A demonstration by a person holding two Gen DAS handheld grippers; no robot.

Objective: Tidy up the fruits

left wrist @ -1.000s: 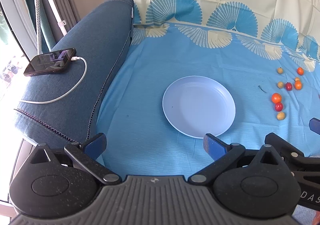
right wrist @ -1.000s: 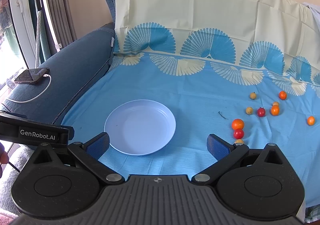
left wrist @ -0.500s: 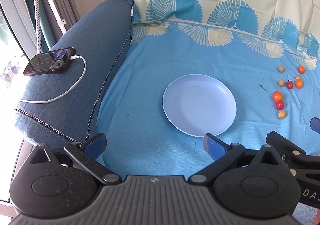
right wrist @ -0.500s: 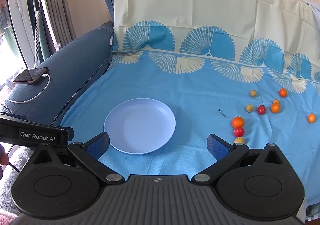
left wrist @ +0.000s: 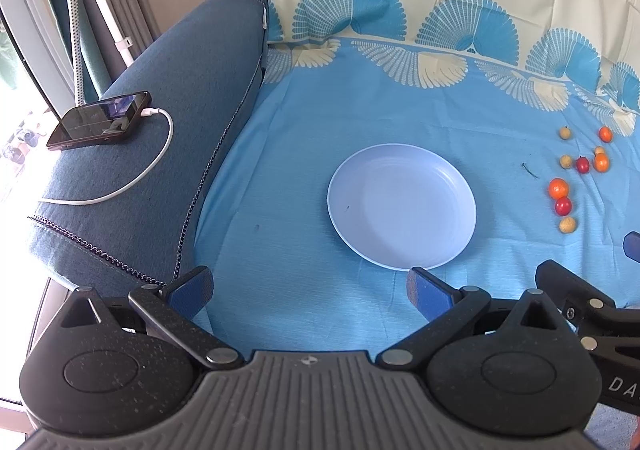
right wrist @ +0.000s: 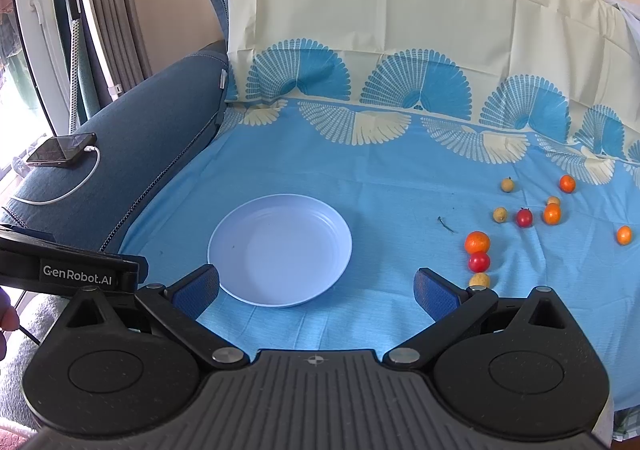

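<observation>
Small round orange, red and yellow fruits (right wrist: 477,242) scattered at right; empty pale-blue round plate (right wrist: 280,250) centre; black phone (left wrist: 98,125) upper left; both jaws apart.

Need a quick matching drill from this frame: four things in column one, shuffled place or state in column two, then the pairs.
Column one:
1. plate
2. phone
3. fruits
4. right tongs

Column two:
A. on the sofa arm, cable plugged in
B. open, holding nothing
C. empty, in the middle of the blue cloth
D. scattered on the cloth to the right of the plate

Pairs: 1-C, 2-A, 3-D, 4-B
</observation>
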